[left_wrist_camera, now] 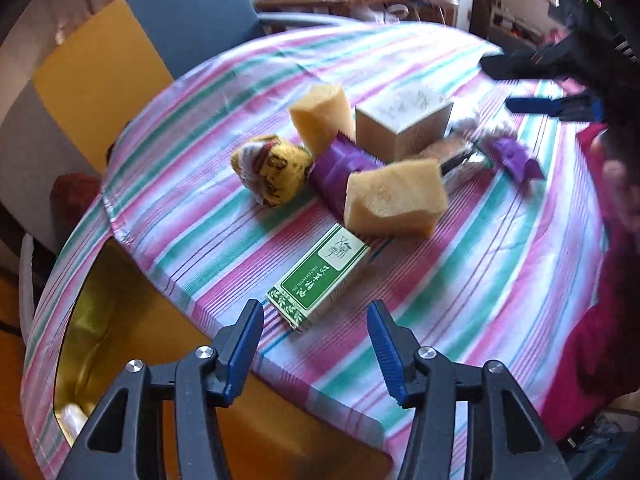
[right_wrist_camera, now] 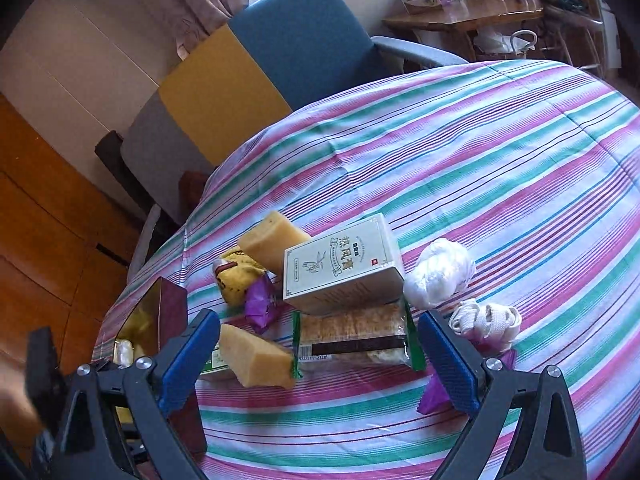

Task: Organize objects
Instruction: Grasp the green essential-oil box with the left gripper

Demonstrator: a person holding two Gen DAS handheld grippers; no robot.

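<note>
We saw 2 grippers, both with nothing between their blue pads. The left gripper (left_wrist_camera: 316, 344) stood partly open above the near table edge; the right gripper (right_wrist_camera: 320, 360) was spread wide over the pile.

Nearest the left gripper lay 1 green box (left_wrist_camera: 320, 280), flat on the striped tablecloth (left_wrist_camera: 500, 272), its long axis running from the near edge up and to the right toward the heap. Just behind it we counted 2 yellow sponge blocks: the near sponge (left_wrist_camera: 394, 200) lay on its side touching the box's far end, the far sponge (left_wrist_camera: 322, 116) stood upright behind. Between them ran 1 purple wrapper (left_wrist_camera: 340, 168), slanting the other way from the box. Left of it sat 1 yellow patterned bundle (left_wrist_camera: 272, 170). Behind came 1 pale carton (right_wrist_camera: 344, 264), propped on 1 cracker packet (right_wrist_camera: 352, 338), whose long axis ran across the right wrist view between the open jaws. To its right we counted 1 white plastic bag (right_wrist_camera: 440, 272), 1 coil of white strap (right_wrist_camera: 486, 320) and 1 second purple wrapper (right_wrist_camera: 434, 394). At the left table edge stood 1 gold-lined tin (right_wrist_camera: 160, 320), open. Farthest back was 1 blue chair (right_wrist_camera: 304, 36).
</note>
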